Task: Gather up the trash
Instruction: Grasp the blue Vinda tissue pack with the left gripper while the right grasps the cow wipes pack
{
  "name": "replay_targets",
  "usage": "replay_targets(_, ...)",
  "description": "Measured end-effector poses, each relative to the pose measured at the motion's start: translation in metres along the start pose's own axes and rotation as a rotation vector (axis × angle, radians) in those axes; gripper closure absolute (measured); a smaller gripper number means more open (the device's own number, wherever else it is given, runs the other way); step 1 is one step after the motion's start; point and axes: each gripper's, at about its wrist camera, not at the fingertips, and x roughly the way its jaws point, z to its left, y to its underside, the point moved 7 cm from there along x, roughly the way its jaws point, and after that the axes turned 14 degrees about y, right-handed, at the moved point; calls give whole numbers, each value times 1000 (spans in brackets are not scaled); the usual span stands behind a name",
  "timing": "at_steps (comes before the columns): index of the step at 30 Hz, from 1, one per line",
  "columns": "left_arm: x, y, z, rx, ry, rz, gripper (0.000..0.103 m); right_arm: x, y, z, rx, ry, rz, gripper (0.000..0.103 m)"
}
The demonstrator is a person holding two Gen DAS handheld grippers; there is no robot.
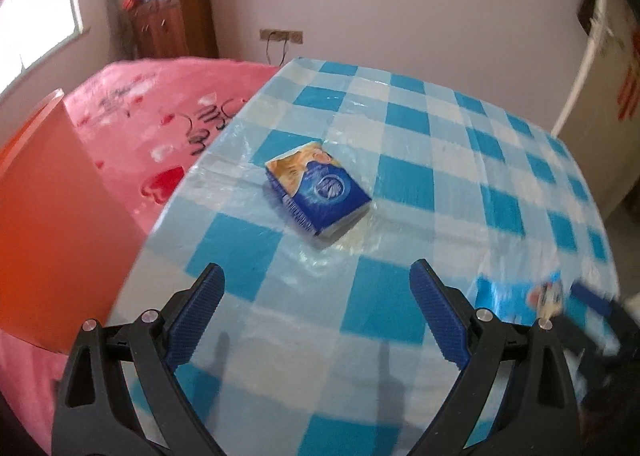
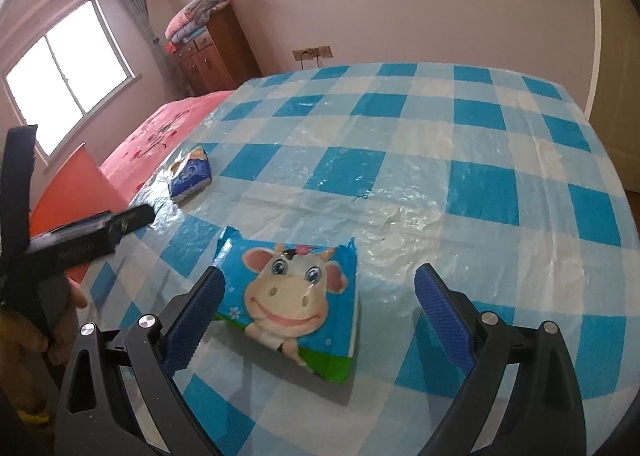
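Cow-printed packet (image 2: 294, 306) sits low in the right wrist frame on the checked tablecloth (image 2: 460, 175), right gripper (image 2: 320, 306) spread wide around it, fingers not touching. Over in the left wrist view, the blue packet (image 1: 318, 191) lies mid-frame, left gripper (image 1: 316, 306) wide open, well short of it. Pink bed (image 1: 160, 127) sits upper left.

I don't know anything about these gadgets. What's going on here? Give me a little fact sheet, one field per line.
Setting: bedroom, table with a blue checked cloth beside a pink bed
Trash on table: blue packet; cow packet
Left tongs: open, empty, pointing at the blue packet, not touching it
Right tongs: open, one finger on each side of the cow packet, not closed on it
Bin: an orange container left of the table; whether it is the bin, cannot tell
Collected so far: nothing held
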Motion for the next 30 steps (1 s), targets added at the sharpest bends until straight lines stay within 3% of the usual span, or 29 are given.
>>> replay_targets(3,15,-9,3,-62,-5,-6,9,5,1,-1,15,-27,31,8)
replay_targets(6,26,-19,5,-68,-31,-16,9,6,6,6,15,-91,56,8)
replay_targets(18,58,-37,16,-72,-97,15,9,-3,25,42,-80,-156,96,8)
replay_targets(25,70,-42,21,-60,-118,32,10,-26,44,80,-169,-310,124,8)
replay_targets(30,73,-42,24,-48,-122,34,12,-31,32,67,-167,-242,41,8)
